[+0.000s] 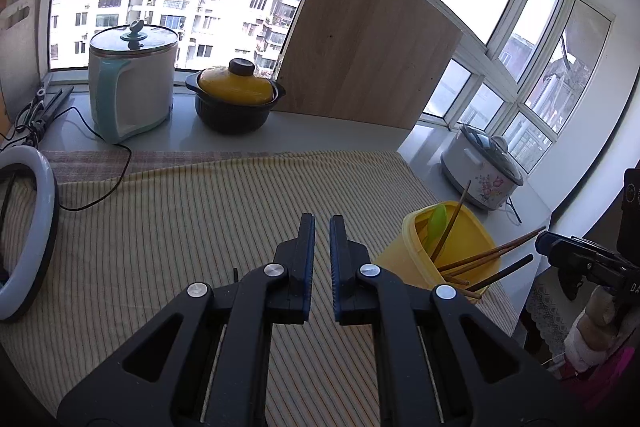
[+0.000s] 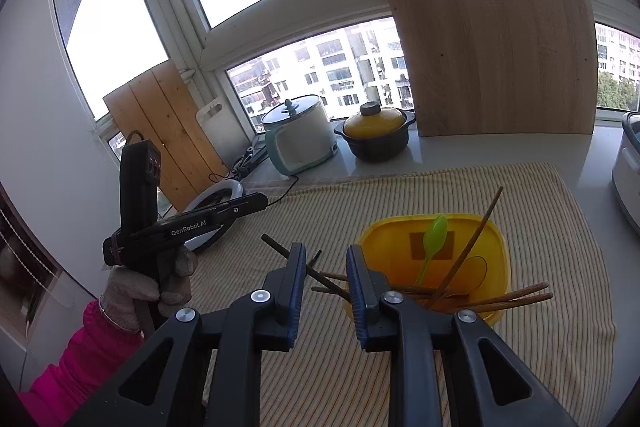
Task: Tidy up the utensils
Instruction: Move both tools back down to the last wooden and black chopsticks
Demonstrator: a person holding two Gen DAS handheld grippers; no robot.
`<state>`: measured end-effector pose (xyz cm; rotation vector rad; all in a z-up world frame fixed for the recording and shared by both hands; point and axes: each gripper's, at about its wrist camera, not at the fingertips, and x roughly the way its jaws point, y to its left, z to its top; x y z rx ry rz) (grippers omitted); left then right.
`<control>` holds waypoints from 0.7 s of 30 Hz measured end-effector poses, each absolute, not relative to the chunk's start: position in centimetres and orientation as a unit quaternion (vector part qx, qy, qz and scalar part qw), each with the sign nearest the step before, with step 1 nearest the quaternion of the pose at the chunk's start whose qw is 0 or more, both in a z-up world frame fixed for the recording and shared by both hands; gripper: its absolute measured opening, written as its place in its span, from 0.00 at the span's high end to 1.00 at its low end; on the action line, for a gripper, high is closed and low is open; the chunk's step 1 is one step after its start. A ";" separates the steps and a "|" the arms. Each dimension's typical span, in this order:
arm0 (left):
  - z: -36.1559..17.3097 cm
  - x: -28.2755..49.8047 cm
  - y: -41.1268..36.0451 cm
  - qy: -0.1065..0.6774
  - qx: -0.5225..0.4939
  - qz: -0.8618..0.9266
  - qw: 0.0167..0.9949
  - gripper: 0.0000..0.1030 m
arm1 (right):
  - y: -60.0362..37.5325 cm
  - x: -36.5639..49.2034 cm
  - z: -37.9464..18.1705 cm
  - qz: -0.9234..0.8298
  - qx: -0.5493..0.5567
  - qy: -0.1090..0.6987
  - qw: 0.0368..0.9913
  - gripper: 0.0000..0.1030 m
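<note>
Right claw (image 2: 325, 267) released, left claw (image 1: 322, 233) clenched empty, yellow tub (image 2: 496, 247) holding chopsticks (image 2: 516, 297), green spoon (image 2: 434, 233)

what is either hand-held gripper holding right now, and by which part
Nothing. The left hand-held gripper is shut on empty air. The right hand-held gripper stands open, the chopsticks lying loose in the yellow tub.
</note>
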<state>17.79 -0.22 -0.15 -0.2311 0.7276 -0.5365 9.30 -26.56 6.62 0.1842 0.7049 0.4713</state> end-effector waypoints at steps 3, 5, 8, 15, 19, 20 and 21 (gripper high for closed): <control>-1.2 17.0 1.4 0.362 -0.111 -0.242 0.893 0.96 | -25.0 8.7 6.0 0.246 0.084 0.344 0.902 0.76; -1.9 16.5 2.3 0.368 -0.112 -0.234 0.893 0.95 | -23.7 8.2 5.4 0.259 0.074 0.349 0.898 0.76; -3.2 15.8 3.3 0.382 -0.108 -0.222 0.890 0.94 | -22.0 7.6 4.4 0.271 0.057 0.356 0.893 0.73; -6.9 14.4 3.4 0.431 -0.072 -0.210 0.875 0.87 | -19.4 6.5 0.9 0.271 0.039 0.375 0.886 0.69; -8.9 13.9 2.7 0.458 -0.043 -0.209 0.863 0.87 | -18.9 6.0 -1.4 0.267 0.046 0.393 0.879 0.60; -9.5 13.7 2.6 0.463 -0.041 -0.209 0.860 0.87 | -18.8 5.9 -2.1 0.264 0.049 0.398 0.877 0.58; -9.9 13.8 2.4 0.470 -0.040 -0.209 0.857 0.87 | -18.8 5.8 -2.7 0.260 0.050 0.402 0.877 0.57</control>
